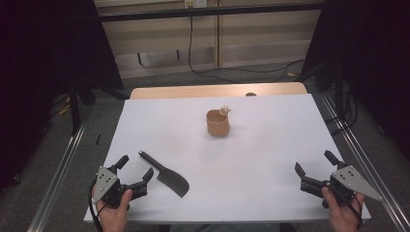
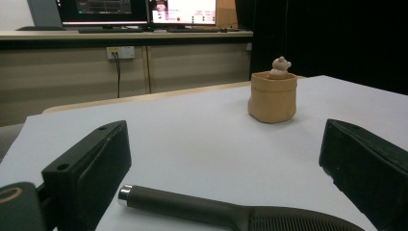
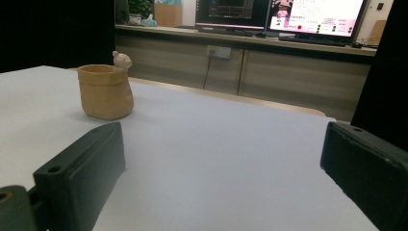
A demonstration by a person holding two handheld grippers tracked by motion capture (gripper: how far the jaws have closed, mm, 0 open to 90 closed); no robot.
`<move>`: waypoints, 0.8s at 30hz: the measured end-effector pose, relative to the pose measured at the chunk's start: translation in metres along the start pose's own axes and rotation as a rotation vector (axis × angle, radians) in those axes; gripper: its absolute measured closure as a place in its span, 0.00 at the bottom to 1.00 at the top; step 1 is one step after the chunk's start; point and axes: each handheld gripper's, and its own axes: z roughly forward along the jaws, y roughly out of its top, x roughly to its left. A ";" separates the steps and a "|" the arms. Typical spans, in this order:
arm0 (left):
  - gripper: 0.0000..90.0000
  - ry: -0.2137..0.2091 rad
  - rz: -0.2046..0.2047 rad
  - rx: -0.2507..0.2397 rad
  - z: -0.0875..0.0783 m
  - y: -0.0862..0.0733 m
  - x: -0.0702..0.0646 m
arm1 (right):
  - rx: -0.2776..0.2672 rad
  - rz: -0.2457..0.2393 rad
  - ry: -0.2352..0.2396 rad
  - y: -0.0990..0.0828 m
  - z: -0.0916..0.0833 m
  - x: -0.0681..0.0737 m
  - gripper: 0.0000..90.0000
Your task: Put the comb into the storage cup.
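Both my tools sit spread wide at the near edge, left tool (image 1: pixel 135 169) just beside the cleaver (image 1: pixel 167 176), right tool (image 1: pixel 314 164) empty, cup (image 1: pixel 217 123) well beyond on the white surface (image 1: pixel 266 135)

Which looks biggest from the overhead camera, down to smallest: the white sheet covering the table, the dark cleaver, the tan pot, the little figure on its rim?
1. White sheet, by far the largest.
2. Cleaver.
3. Tan pot, shorter than the cleaver, though farther from the camera.
4. Little figure, smallest.
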 end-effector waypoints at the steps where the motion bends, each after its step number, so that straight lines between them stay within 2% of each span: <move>1: 0.05 0.000 -0.001 -0.001 0.000 0.000 0.000 | 0.000 0.001 0.000 0.000 0.000 0.000 0.01; 11: 0.05 0.000 0.001 0.005 -0.001 0.000 0.002 | 0.002 -0.003 0.015 0.000 0.000 0.000 0.01; 15: 0.05 -0.014 -0.006 0.003 0.001 0.001 0.002 | 0.002 -0.001 0.019 -0.001 0.000 -0.001 0.01; 24: 0.04 -0.012 -0.020 0.003 0.000 0.001 0.006 | 0.004 0.003 0.019 -0.001 0.001 -0.001 0.01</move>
